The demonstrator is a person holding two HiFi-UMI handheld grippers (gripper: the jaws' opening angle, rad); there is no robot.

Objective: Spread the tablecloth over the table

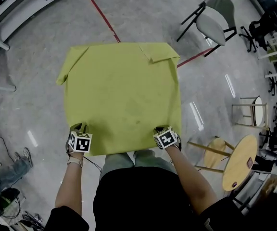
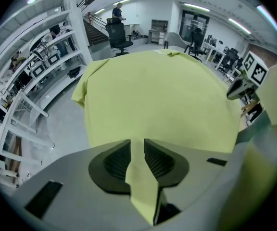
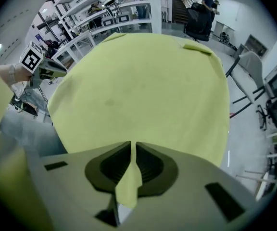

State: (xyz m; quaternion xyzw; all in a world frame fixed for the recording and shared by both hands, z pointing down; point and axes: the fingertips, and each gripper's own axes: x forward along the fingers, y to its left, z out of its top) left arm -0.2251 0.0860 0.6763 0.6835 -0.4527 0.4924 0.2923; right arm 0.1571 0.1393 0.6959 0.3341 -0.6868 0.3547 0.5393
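In the head view, the yellow-green tablecloth [image 1: 124, 95] lies spread out ahead of the person. Its near edge is pinched on one side by the left gripper [image 1: 79, 129] and on the other by the right gripper [image 1: 163, 130]. The far right corner [image 1: 160, 54] is folded back on itself, the far left corner [image 1: 72, 65] droops in a crease, and the table beneath is hidden. To spread it well, both hands should probably draw the near edge evenly and taut at one height, so the sheet squares up and those far folds fall open instead of dragging askew. In the left gripper view, the jaws are clamped on a narrow pleat of cloth that runs between the pads and trails out behind them, while the sheet stretches ahead of the tips. In the right gripper view, the jaws are likewise pressed together on a thin fold, with the sheet fanning out beyond them.
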